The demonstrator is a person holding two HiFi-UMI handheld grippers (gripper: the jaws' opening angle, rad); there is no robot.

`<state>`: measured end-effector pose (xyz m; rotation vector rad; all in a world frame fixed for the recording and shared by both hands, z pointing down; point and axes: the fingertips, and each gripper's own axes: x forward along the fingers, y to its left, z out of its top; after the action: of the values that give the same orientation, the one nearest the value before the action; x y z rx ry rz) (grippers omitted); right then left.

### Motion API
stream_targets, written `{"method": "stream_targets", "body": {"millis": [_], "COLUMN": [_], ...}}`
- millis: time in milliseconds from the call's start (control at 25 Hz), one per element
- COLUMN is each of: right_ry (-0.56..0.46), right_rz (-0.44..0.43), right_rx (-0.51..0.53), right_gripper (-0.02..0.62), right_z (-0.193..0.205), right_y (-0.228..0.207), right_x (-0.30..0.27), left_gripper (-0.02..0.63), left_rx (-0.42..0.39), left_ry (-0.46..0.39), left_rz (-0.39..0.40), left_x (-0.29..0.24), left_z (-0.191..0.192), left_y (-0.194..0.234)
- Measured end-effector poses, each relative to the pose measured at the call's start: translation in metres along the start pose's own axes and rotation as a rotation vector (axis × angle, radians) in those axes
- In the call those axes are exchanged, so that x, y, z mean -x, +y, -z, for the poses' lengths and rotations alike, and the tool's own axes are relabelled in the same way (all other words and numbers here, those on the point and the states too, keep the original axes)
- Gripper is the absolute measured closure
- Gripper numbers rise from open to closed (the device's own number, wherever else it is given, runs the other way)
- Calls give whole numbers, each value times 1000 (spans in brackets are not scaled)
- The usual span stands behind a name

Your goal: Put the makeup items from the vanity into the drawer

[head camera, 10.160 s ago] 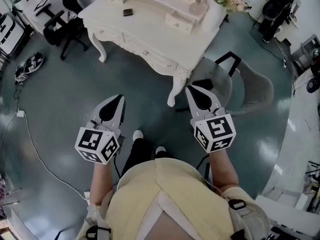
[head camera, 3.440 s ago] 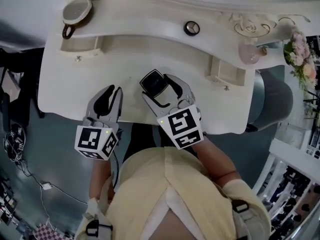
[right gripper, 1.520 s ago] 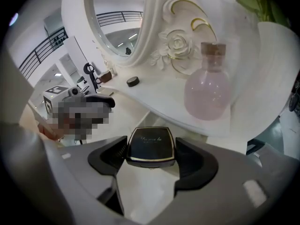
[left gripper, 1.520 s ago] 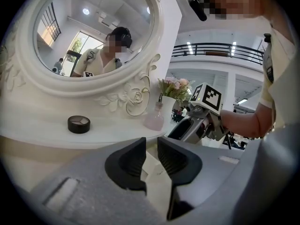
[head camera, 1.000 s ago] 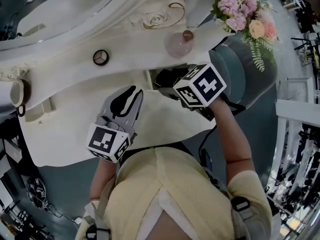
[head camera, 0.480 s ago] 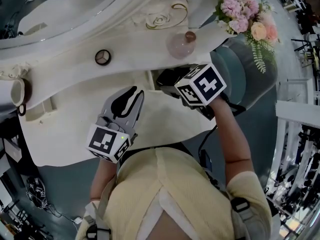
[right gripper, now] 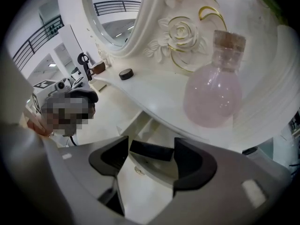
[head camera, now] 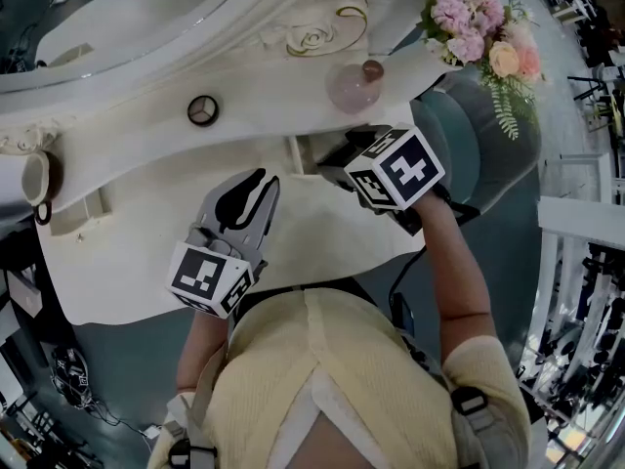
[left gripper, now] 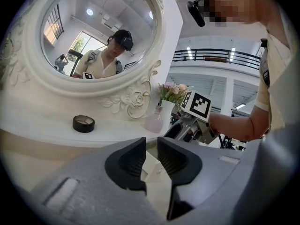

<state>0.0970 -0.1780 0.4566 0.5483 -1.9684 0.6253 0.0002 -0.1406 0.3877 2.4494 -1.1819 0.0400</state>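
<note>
White vanity table [head camera: 146, 252]: carved, with an oval mirror [left gripper: 98, 32] at the back.
Pink flower bouquet [head camera: 469, 27]: off the table's right end.
Right claw [right gripper: 151, 150]: pointing steeply down over the open drawer. Its jaws have just been closing and grip a black compact by its two ends.
Left claw [left gripper: 151, 149]: over the tabletop, jaws a narrow slit apart, nothing between them.
Pink round bottle [right gripper: 213, 90]: on the raised shelf just behind the drawer.
Small drawer [right gripper: 159, 172]: pulled out, right side.
Black compact [right gripper: 152, 150]: held over the drawer.
Round black compact [head camera: 202, 110]: on the shelf, well left.
</note>
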Motion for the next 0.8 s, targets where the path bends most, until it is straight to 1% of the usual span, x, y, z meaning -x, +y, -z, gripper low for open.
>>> {"method": "stream_targets", "body": {"millis": [160,320,440,640,800], "right_ry": [-9,-52,-90,-166,-264], "right_rz": [13,35,54,80,96], "right_rx": [20,28,32,28,30], "right_gripper": [288,290,306,333,364], "right_z": [2,1,-1,-6,-17], "right_y": [2,5,7,10,18], "right_x": [5,17,25,37,51], "left_gripper": [535,535,535,535,535], "left_rx": [-1,-2,-4,-16,-7], "left_ry": [-4,-4,-1,-8,-18], "left_rz": [-6,-15,-23,-37,-73], "left_x": [4,9,12,18,28], "left_z": [0,-1,0,-1,-5], "left_y": [1,2,2,2,5]}}
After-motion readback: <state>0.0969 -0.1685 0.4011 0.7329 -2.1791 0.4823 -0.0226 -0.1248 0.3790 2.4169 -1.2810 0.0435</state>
